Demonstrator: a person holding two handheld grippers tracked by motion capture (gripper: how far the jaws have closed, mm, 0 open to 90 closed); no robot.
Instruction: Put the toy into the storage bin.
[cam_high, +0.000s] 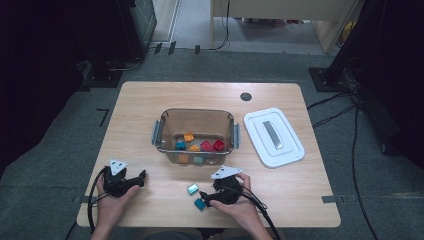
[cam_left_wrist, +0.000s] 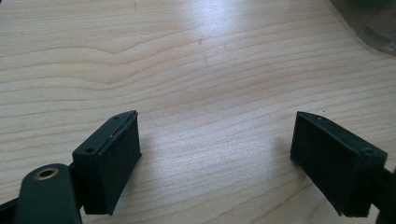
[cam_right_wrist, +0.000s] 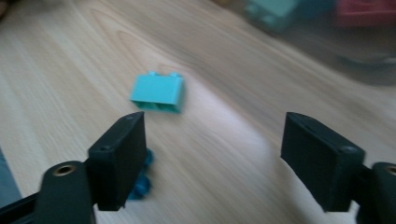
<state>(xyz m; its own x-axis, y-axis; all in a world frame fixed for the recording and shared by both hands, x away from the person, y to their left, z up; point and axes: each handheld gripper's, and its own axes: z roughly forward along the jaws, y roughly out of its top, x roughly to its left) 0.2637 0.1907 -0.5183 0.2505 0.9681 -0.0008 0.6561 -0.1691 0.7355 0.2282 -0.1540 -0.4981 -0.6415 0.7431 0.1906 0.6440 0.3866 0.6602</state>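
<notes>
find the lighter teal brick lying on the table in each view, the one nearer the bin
High view: the lighter teal brick lies on the table just left of the right gripper, in front of the clear bin.
Left gripper view: bare wood between the jaws, bin corner at upper right.
Right gripper view: the brick sits upper left of centre, beyond the left jaw.
Shared landmark: the clear bin.

the right tongs (cam_right_wrist: 212, 161) hang spread over the wooden desk (cam_right_wrist: 56, 84); a turquoise brick (cam_right_wrist: 157, 92) lies ahead, a blue brick (cam_right_wrist: 140, 179) beside the left jaw.
</notes>
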